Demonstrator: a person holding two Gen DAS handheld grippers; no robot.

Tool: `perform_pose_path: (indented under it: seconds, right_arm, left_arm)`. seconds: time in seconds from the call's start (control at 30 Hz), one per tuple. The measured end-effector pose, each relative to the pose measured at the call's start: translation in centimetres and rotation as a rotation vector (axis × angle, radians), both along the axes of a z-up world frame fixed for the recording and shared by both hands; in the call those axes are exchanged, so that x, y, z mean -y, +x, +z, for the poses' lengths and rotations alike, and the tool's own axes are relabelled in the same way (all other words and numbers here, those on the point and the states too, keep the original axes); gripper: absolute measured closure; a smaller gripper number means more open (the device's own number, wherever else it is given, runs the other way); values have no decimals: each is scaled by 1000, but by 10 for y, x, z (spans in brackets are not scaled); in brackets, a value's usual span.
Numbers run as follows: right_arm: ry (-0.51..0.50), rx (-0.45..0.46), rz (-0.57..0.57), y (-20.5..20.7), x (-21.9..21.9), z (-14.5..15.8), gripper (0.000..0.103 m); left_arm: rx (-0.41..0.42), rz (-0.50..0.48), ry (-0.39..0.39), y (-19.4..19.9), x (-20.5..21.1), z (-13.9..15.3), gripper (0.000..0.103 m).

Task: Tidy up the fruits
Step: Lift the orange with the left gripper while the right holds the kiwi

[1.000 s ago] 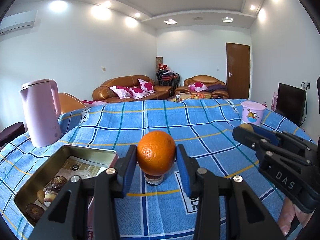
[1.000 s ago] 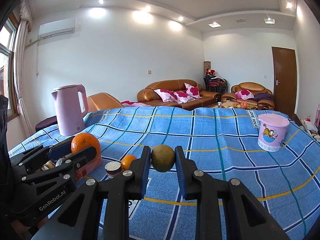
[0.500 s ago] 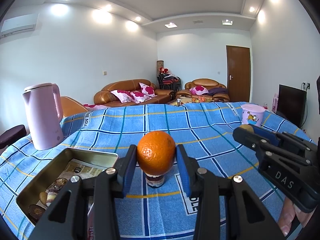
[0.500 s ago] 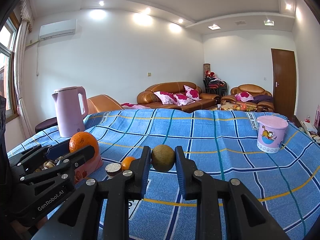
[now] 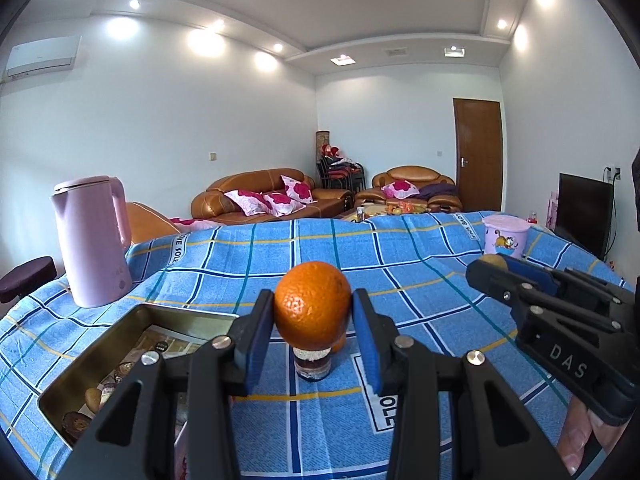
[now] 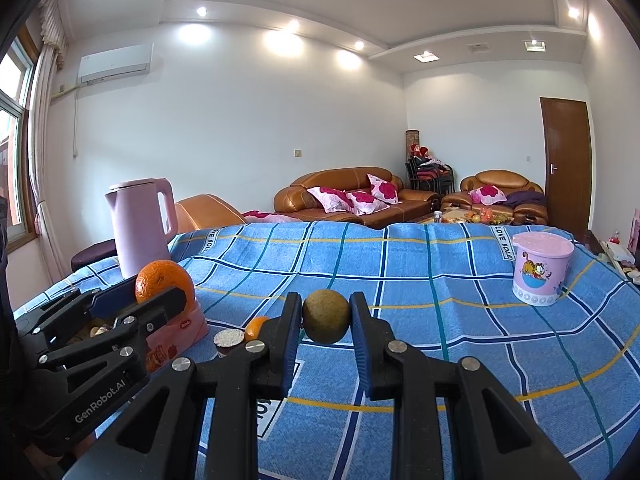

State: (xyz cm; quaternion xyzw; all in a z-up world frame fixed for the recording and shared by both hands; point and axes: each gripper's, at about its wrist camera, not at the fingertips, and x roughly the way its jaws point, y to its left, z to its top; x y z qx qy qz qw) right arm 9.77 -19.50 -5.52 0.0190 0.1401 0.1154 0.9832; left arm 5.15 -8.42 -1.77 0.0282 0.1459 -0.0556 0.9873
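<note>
Both tools are loaded and held above the blue checked worktop (image 6: 460,304), so this looks like the carrying step. The left tool (image 5: 313,322) is clamped on a large orange (image 5: 312,305) just right of the open tin (image 5: 80,364), and the right tool (image 6: 326,322) pinches a small greenish-brown fruit (image 6: 325,316) farther right of it. Next each fruit needs lowering to its place before the grip loosens, or the round fruit may roll.

Between the blue pads of our left gripper (image 5: 313,316) we see an orange (image 5: 312,306) with dimpled, slightly glossy peel. Our right gripper (image 6: 325,318) shows matt black plastic around a dull, rough greenish-brown fruit (image 6: 325,316). Beneath both lies a woven cloth (image 6: 440,320); left of us, a shiny metal tin (image 5: 120,344) and a smooth matt pink kettle (image 5: 94,240).
</note>
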Motion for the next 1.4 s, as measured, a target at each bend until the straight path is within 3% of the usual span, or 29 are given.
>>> perform_pose_path:
  seconds: [0.9,1.4]
  right_arm:
    - [13,-13,13,-3,-15,0,77]
    - [-16,-16,121,-1,-68,10,77]
  left_arm:
    - [2,-17,-4,-9,-4,0,62]
    - [-45,70,-18,-8,-51,5,62]
